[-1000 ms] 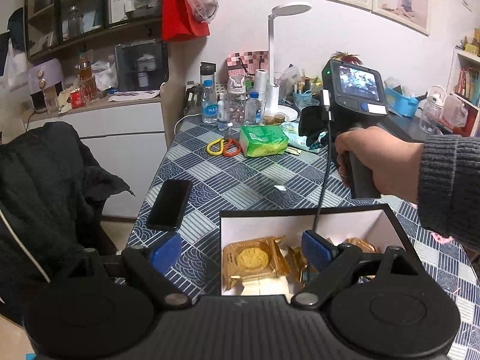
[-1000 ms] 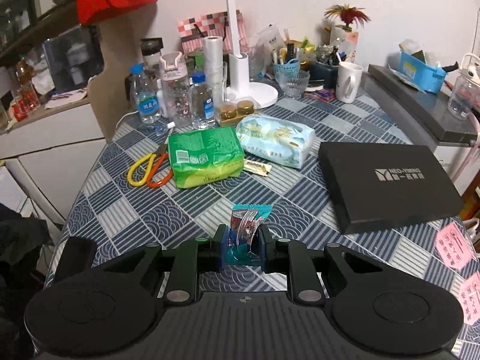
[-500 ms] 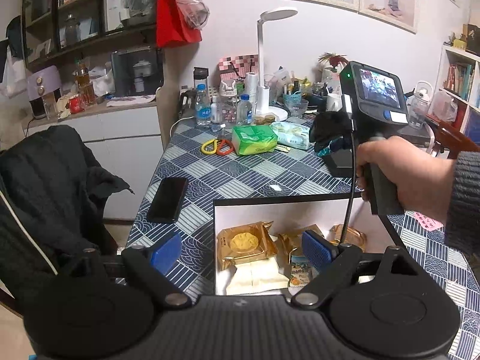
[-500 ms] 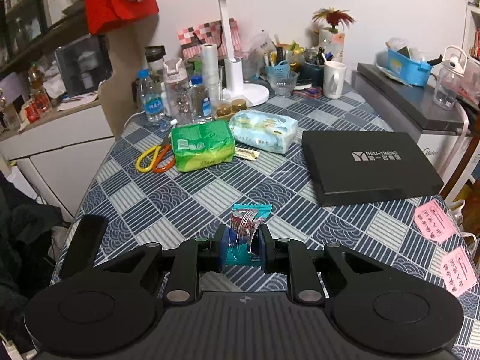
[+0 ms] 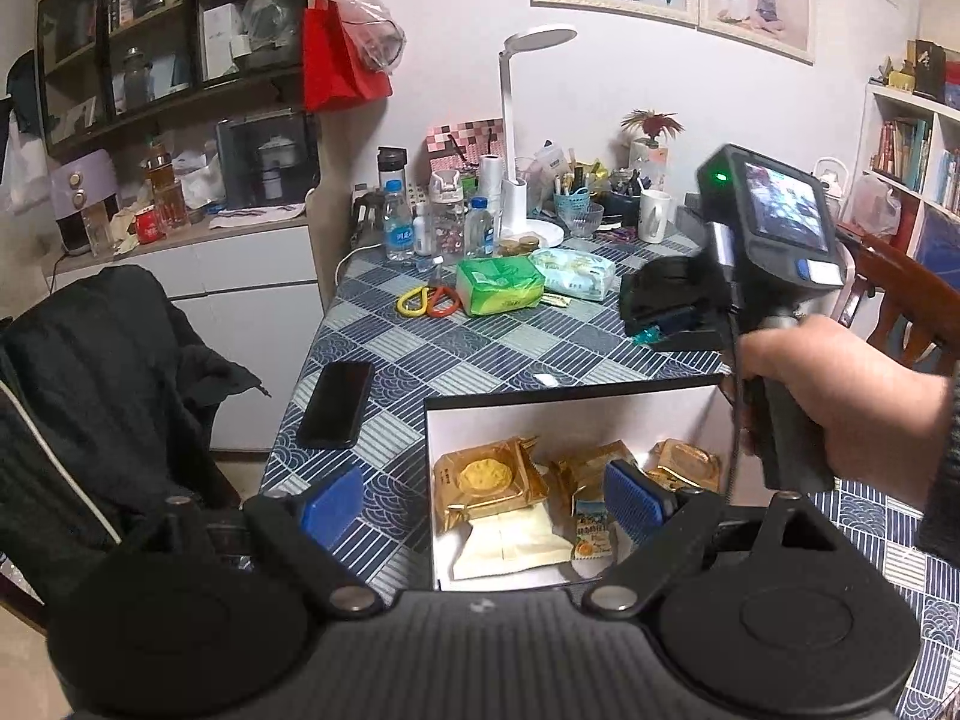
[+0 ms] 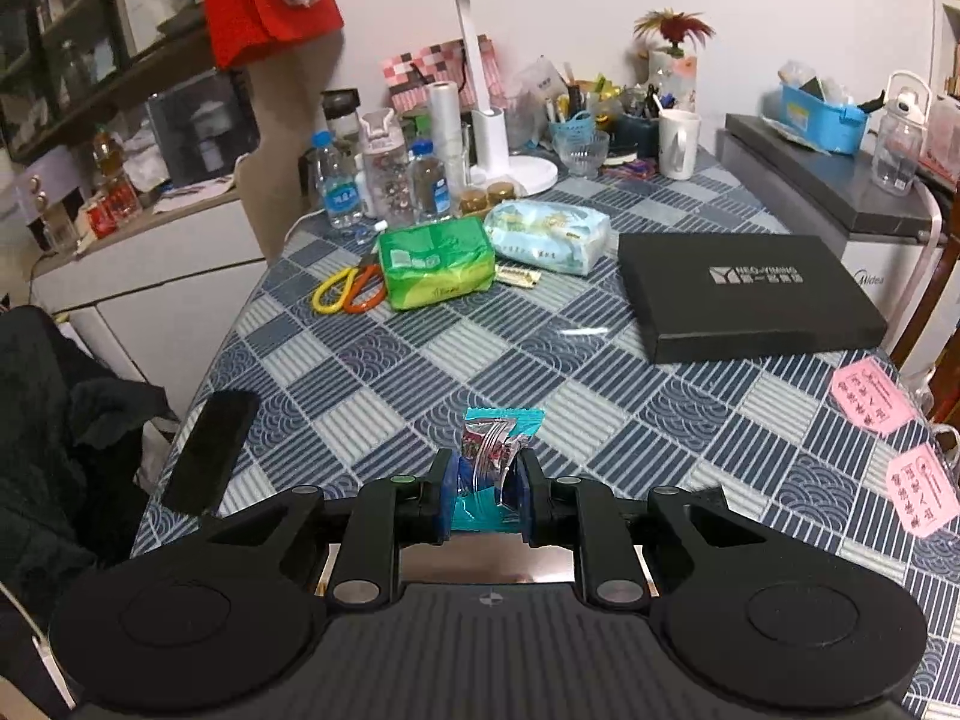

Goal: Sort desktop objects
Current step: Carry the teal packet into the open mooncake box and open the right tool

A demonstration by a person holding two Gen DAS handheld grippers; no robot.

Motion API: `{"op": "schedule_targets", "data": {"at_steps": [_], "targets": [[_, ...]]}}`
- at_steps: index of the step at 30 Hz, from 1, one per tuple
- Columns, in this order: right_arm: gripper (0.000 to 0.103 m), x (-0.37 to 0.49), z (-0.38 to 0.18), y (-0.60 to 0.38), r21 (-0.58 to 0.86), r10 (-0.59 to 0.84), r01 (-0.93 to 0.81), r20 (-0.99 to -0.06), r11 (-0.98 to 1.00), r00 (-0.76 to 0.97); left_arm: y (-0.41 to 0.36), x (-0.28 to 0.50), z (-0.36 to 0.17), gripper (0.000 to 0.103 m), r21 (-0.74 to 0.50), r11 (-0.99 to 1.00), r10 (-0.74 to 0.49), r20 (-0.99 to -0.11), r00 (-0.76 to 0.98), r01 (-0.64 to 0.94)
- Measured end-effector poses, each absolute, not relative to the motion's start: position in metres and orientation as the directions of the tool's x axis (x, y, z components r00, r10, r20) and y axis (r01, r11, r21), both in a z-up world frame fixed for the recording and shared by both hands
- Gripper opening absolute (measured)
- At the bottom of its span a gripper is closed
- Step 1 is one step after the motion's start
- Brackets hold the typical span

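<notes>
l gripper [image 5: 483,495] jaws wide apart, r gripper [image 6: 485,495] clamped tight.

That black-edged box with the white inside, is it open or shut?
Open. The box has no lid on, so its white inside and gold snack packets show; a black lid lies apart on the table.

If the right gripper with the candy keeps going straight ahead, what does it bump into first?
Probably the tablecloth: the right gripper, shut on the teal candy packet, points over bare checked table. Farther along that line lies the small gold sachet, though depth is hard to judge.
</notes>
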State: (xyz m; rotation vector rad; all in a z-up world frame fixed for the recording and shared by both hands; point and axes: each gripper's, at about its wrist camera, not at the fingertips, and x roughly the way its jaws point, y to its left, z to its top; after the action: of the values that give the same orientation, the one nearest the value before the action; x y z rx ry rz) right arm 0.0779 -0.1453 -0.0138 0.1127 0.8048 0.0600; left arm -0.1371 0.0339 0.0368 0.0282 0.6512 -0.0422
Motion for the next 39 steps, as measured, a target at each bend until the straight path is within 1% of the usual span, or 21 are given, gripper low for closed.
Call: {"op": "schedule_targets", "data": {"at_steps": [5,11,20,26,31,35,39], "targets": [[0.02,0.063,-0.027,-0.155,0.154,0.126,-0.016,-0.739,0.988,0.662,0.042,-0.141,0.032,0.103,0.004,1.0,-0.02,-0.618,0.786,0.029],[0.02,0.05,-0.049,-0.164,0.158,0.131,-0.01,-0.781,0.987,0.61,0.05,-0.141,0.031,0.103,-0.009,1.0,-0.012,-0.619,0.785,0.007],[0.02,0.034,-0.091,-0.168,0.125,0.115,-0.014,-0.849,0.992,0.515,0.055,-0.138,0.03,0.103,-0.016,1.0,-0.004,-0.617,0.787,-0.007],[0.021,0.03,-0.109,-0.17,0.111,0.102,-0.009,-0.874,0.994,0.475,0.055,-0.137,0.029,0.103,-0.013,1.0,-0.002,-0.621,0.784,-0.008],[0.021,0.03,-0.114,-0.173,0.111,0.102,-0.009,-0.879,0.994,0.467,0.054,-0.135,0.028,0.103,-0.006,1.0,0.003,-0.625,0.781,-0.008],[0.022,0.031,-0.113,-0.176,0.123,0.109,0.0,-0.88,0.992,0.463,0.053,-0.133,0.027,0.103,-0.002,1.0,0.003,-0.629,0.777,-0.006],[0.029,0.029,-0.111,-0.178,0.137,0.115,0.012,-0.878,0.991,0.464,0.052,-0.131,0.027,0.103,0.003,1.0,0.003,-0.631,0.776,-0.001]]}}
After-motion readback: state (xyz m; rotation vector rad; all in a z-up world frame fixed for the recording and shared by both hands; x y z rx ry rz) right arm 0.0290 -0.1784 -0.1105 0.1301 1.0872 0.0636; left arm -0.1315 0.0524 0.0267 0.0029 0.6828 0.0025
